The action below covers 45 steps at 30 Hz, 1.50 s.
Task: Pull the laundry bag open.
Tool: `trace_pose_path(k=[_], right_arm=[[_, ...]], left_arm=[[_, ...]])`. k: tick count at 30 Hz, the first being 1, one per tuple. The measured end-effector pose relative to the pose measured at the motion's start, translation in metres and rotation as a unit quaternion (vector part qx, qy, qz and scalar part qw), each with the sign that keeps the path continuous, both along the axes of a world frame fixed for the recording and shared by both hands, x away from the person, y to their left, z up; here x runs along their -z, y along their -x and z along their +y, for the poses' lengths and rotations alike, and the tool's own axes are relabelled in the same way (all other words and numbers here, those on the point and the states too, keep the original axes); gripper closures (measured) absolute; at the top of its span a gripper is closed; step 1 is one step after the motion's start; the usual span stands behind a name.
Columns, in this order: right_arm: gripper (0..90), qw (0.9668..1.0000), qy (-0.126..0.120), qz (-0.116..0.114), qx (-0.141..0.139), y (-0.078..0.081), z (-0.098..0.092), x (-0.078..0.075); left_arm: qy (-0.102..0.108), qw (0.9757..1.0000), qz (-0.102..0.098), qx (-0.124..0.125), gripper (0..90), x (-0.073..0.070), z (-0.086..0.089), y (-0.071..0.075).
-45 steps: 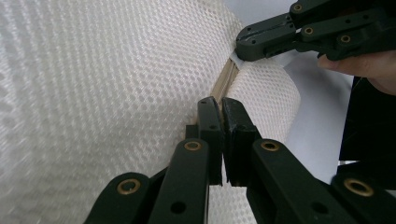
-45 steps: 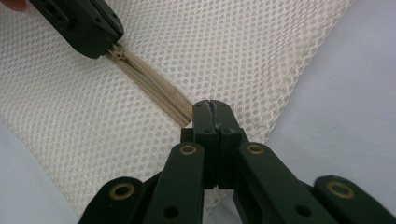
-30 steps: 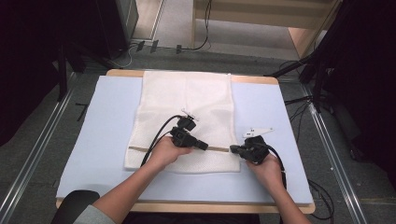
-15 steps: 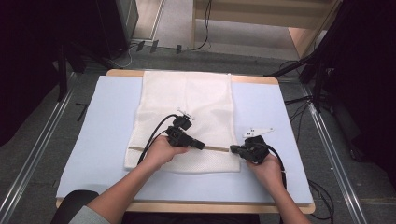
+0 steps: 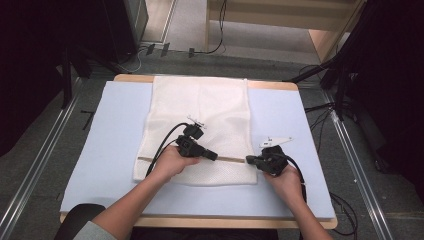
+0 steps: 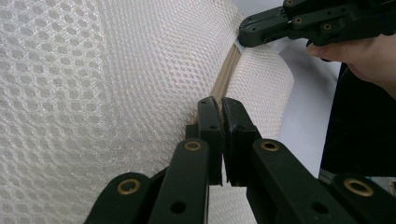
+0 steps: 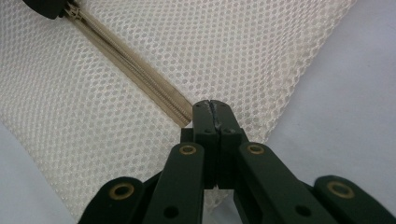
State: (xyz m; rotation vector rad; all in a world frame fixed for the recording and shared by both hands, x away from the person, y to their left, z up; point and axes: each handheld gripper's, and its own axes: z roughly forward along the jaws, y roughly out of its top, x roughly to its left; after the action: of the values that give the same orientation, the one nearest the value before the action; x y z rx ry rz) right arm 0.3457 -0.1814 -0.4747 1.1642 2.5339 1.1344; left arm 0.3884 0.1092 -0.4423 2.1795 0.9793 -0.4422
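Since a second ago my left gripper (image 5: 212, 155), clamped on the zipper (image 7: 135, 67) of the mesh bag (image 5: 200, 110) near the tabletop's front edge, has edged leftward while my right gripper (image 5: 250, 160) pins the zipper's end, so unzipping is barely underway.

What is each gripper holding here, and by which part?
Both hold the mesh bag. The right gripper pinches its edge at the zipper's end; the left gripper is shut at the zipper partway along, probably on the slider.
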Motion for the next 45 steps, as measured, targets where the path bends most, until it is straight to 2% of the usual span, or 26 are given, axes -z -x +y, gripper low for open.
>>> trace_pose_path(k=[1,5,19,21,22,27,29,30,31,32,33,35,36,37,43,44,45], right_arm=[[90.0,1.0000,0.001,0.000,0.000,0.000,0.000,0.000],[90.0,1.0000,0.001,0.001,0.001,0.001,0.001,0.000],[90.0,1.0000,0.000,-0.006,-0.003,0.001,0.001,0.001],[90.0,1.0000,0.000,-0.006,-0.003,0.001,0.001,0.001],[90.0,1.0000,0.001,-0.006,-0.003,0.001,0.001,0.001],[90.0,1.0000,0.004,-0.007,-0.002,0.002,0.001,0.001],[90.0,1.0000,0.002,-0.006,-0.003,0.001,0.001,0.001],[90.0,1.0000,0.002,-0.006,-0.003,0.001,0.001,0.001],[90.0,1.0000,0.003,-0.006,-0.002,0.001,0.001,0.001],[90.0,1.0000,0.004,-0.006,-0.001,0.002,0.001,0.000],[90.0,1.0000,0.004,-0.006,-0.001,0.002,0.001,0.000],[90.0,1.0000,0.003,-0.007,-0.002,0.002,0.001,0.001],[90.0,1.0000,0.002,-0.007,-0.002,0.001,0.000,0.001],[90.0,1.0000,0.001,-0.006,-0.003,0.001,0.000,0.001],[90.0,1.0000,0.003,-0.007,-0.002,0.002,0.000,0.001],[90.0,1.0000,0.003,-0.007,-0.001,0.002,0.000,0.001],[90.0,1.0000,0.001,-0.007,-0.002,0.002,0.000,0.001]], left_arm=[[-0.002,1.0000,-0.003,-0.003,88.8,0.000,0.000,0.001],[0.000,1.0000,0.007,-0.005,88.7,0.003,0.003,-0.001],[-0.008,0.9999,0.007,-0.013,89.0,0.003,0.005,0.001],[0.000,0.9998,0.011,-0.014,89.0,0.003,0.007,0.000],[-0.006,0.9998,0.006,-0.017,89.0,0.003,0.008,0.000],[0.003,0.9997,0.011,-0.023,89.0,-0.003,0.019,0.000],[0.000,0.9997,0.012,-0.019,88.9,-0.002,0.019,0.001],[-0.004,0.9997,0.006,-0.022,88.9,-0.003,0.020,0.002],[0.000,0.9997,0.012,-0.020,88.9,-0.003,0.021,0.002],[-0.005,0.9998,0.006,-0.020,88.9,-0.003,0.022,0.002],[-0.004,0.9997,0.013,-0.021,88.9,-0.003,0.024,0.002],[-0.002,0.9996,0.014,-0.024,88.9,-0.004,0.027,0.003],[-0.007,0.9997,0.006,-0.023,88.9,-0.005,0.028,0.004],[-0.003,0.9997,0.006,-0.022,88.9,-0.005,0.029,0.004],[-0.011,0.9996,0.007,-0.025,88.9,-0.007,0.037,0.005],[-0.015,0.9994,-0.001,-0.030,88.9,-0.007,0.038,0.006],[-0.012,0.9995,0.003,-0.030,88.9,-0.008,0.039,0.006]])
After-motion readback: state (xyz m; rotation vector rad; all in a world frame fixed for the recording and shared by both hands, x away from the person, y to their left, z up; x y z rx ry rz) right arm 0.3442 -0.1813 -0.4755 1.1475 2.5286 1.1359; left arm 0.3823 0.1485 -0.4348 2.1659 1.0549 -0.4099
